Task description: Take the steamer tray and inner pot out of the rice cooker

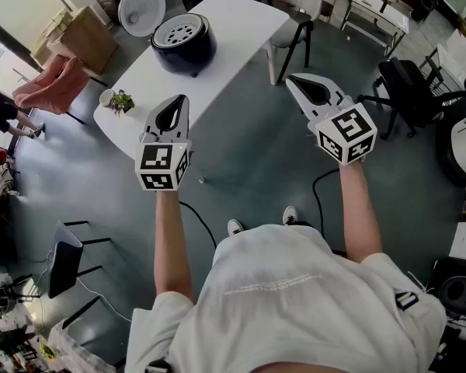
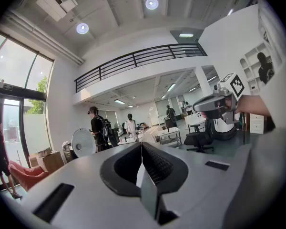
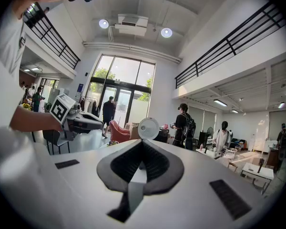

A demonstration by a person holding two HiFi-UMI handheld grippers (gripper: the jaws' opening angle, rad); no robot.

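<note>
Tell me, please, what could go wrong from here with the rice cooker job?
1. The left gripper and right gripper are both shut; reaching in like that could knock the steamer tray rather than grip it.
2. The cooker sits near the table edge; a push might slide it off.
3. A cable lies by the feet: a trip hazard when stepping in.

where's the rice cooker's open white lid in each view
Head view: top left, the lid stands raised beside the rice cooker on the white table.
Left gripper view: the lid is low, left of centre.
Right gripper view: the lid is at centre, just above the jaws.
Shared landmark: the pink chair, left of the lid in all three.
</note>
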